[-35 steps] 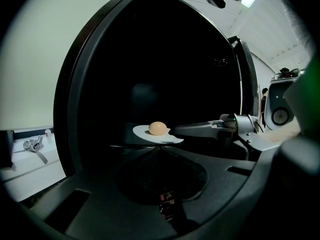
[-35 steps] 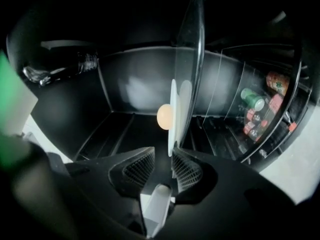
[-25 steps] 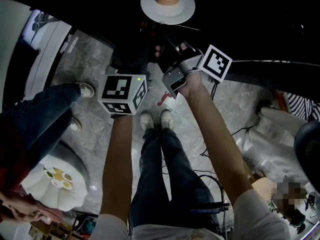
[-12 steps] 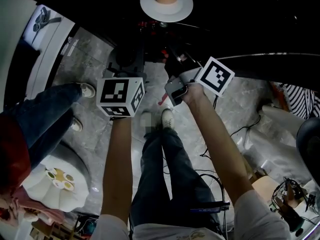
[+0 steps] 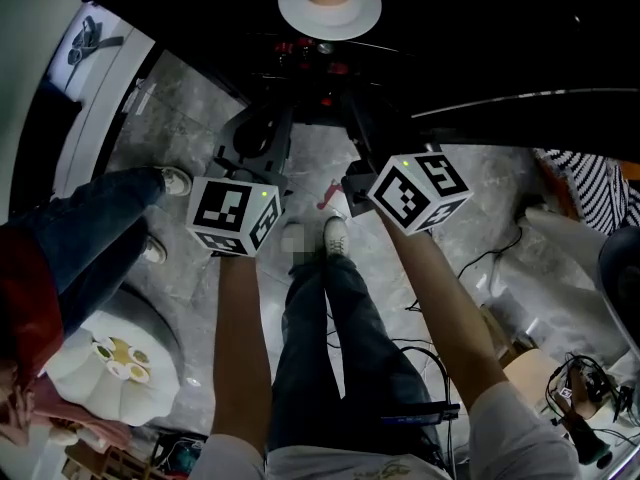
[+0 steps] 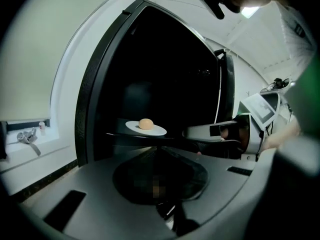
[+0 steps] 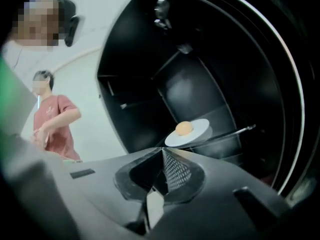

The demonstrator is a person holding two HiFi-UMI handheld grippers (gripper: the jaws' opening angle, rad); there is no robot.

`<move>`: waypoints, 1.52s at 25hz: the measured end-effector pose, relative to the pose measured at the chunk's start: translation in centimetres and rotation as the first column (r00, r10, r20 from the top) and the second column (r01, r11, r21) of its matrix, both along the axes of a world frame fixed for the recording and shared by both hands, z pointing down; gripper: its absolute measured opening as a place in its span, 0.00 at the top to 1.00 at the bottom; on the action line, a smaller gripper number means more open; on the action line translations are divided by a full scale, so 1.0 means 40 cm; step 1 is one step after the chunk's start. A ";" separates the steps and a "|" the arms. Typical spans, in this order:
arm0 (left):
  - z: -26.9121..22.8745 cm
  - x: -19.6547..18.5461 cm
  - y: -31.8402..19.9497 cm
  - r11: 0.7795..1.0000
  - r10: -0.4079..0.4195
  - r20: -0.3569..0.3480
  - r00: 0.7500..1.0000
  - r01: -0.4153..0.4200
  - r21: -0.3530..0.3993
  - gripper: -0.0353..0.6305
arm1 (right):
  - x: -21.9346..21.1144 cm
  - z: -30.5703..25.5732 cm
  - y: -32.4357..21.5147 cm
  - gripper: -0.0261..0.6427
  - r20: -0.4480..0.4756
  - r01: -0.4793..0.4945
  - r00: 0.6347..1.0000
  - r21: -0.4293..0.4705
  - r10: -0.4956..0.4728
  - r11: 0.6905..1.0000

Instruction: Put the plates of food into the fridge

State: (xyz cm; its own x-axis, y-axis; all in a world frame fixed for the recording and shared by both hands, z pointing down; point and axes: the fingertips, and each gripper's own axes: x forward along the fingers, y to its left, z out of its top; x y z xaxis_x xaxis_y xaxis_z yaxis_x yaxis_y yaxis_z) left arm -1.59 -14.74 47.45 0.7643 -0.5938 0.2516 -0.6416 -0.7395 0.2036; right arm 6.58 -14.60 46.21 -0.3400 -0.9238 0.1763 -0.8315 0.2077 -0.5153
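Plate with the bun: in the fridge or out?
In. The plate rests on a shelf inside the dark fridge.

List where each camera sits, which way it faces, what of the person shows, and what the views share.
Head view: on the person's head, looking steeply down; forearms, legs and shoes show, with the plate of food at top.
Left gripper view: on the left gripper, facing along its closed jaws into the dark fridge; the right gripper shows at right.
Right gripper view: on the right gripper, facing along its closed jaws into the fridge; a bystander in red stands left.
Shared: all three show the plate of food.
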 end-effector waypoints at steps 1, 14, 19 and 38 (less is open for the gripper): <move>-0.004 0.007 0.012 1.000 0.020 -0.017 1.000 -0.020 -0.003 0.94 | -0.004 -0.005 0.005 0.94 -0.024 0.007 1.000 0.009 -0.007 1.000; -0.041 -0.006 0.075 0.995 0.027 0.011 1.000 -0.028 0.098 0.94 | -0.041 -0.035 0.095 0.94 -0.186 0.033 0.982 0.074 -0.019 0.997; -0.056 -0.064 0.081 0.984 -0.096 -0.006 0.995 0.096 0.149 0.94 | -0.039 -0.023 0.125 0.94 -0.216 0.016 0.976 0.060 -0.003 0.998; -0.078 -0.146 0.148 0.964 -0.216 0.012 0.976 0.212 0.159 0.94 | 0.009 -0.022 0.238 0.94 -0.304 -0.056 0.950 0.070 0.075 0.996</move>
